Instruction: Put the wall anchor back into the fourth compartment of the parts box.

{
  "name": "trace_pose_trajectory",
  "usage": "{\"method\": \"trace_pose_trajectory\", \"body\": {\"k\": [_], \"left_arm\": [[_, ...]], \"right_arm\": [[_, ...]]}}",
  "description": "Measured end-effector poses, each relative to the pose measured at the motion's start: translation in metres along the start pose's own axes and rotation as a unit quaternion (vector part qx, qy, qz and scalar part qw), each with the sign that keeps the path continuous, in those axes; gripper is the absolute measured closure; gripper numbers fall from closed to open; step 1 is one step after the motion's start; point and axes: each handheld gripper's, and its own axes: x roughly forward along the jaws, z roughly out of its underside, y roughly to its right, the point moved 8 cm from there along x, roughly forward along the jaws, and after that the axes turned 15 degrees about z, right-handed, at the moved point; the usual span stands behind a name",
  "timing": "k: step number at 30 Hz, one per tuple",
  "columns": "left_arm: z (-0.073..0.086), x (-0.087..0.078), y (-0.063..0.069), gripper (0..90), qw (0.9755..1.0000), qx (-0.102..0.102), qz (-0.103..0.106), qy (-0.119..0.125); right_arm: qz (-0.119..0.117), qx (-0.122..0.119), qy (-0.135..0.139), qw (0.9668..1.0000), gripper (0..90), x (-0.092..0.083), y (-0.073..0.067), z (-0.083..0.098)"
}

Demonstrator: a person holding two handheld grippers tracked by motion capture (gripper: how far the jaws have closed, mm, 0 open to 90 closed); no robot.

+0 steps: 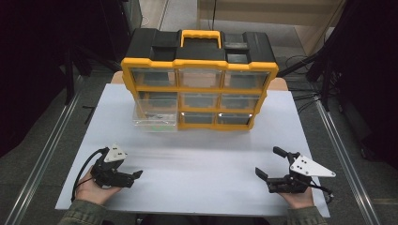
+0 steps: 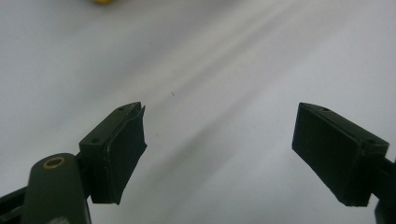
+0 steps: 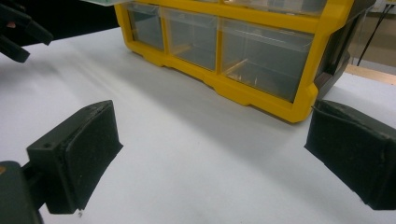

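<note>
Fingers (image 2: pixel 116 154) of the left gripper (image 1: pixel 133 177) and right gripper (image 1: pixel 265 176) are gaping empty near the table (image 1: pixel 197 159) edge, well apart from the pulled-out drawer (image 1: pixel 155 117) awaiting handling at the organizer (image 1: pixel 199 89).

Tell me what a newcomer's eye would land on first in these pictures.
First, the yellow and black organiser standing at the far middle of the white table, its clear drawers facing the person. One clear drawer at its lower left is pulled out. Near the front edge, the left gripper and right gripper rest with jaws open and nothing between them.
</note>
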Motion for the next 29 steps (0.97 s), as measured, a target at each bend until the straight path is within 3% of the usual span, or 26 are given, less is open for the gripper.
{"method": "trace_pose_trajectory", "body": {"k": [2, 3, 4, 7, 11, 12, 13, 14, 16, 19, 22, 25, 29], "left_arm": [[-0.004, -0.003, -0.002, 17.2, 0.9991, 0.008, -0.008, 0.041], [-0.007, -0.007, -0.003, 17.2, 0.9966, 0.021, -0.024, 0.076], [-0.007, -0.007, -0.003, 17.2, 0.9966, 0.021, -0.024, 0.076], [-0.015, -0.017, -0.003, 17.2, 0.9857, 0.041, -0.031, 0.160], [-0.022, -0.025, -0.001, 14.2, 0.9748, 0.059, -0.038, 0.212], [-0.025, -0.029, 0.000, 14.0, 0.9688, 0.063, -0.046, 0.235], [-0.025, -0.029, 0.000, 12.2, 0.9688, 0.063, -0.046, 0.235], [-0.027, -0.029, 0.000, 12.2, 0.9650, 0.057, -0.047, 0.251], [-0.029, -0.031, -0.002, 4.0, 0.9621, 0.041, -0.062, 0.263], [-0.029, -0.030, -0.002, 0.7, 0.9598, 0.040, -0.064, 0.270], [-0.028, -0.028, -0.001, 0.0, 0.9600, 0.039, -0.054, 0.272], [-0.029, -0.028, 0.000, 0.0, 0.9575, 0.038, -0.051, 0.281], [-0.028, -0.028, 0.000, 0.0, 0.9572, 0.037, -0.052, 0.282]], "right_arm": [[-0.002, 0.007, 0.004, 1.0000, 2.8, -0.001, 0.000, -0.001], [-0.003, 0.012, 0.007, 0.9999, 2.8, -0.001, 0.000, -0.002], [-0.003, 0.012, 0.007, 0.9999, 2.8, -0.001, 0.000, -0.002], [-0.002, 0.014, 0.010, 0.9999, 2.7, -0.002, 0.001, -0.003], [-0.002, 0.019, 0.014, 0.9997, 2.7, -0.002, 0.001, -0.004], [-0.002, 0.018, 0.015, 0.9997, 2.7, -0.002, 0.002, -0.004], [-0.002, 0.018, 0.015, 0.9997, 2.7, -0.002, 0.002, -0.004], [-0.002, 0.019, 0.015, 0.9997, 2.6, -0.002, 0.002, -0.004], [-0.003, 0.021, 0.017, 0.9996, 2.6, -0.002, 0.002, -0.004], [-0.003, 0.021, 0.017, 0.9996, 2.6, -0.002, 0.002, -0.004], [-0.003, 0.021, 0.017, 0.9996, 2.6, -0.002, 0.002, -0.005], [-0.003, 0.021, 0.015, 0.9997, 2.6, -0.002, 0.002, -0.004], [-0.003, 0.020, 0.015, 0.9997, 2.6, -0.002, 0.002, -0.004]]}}
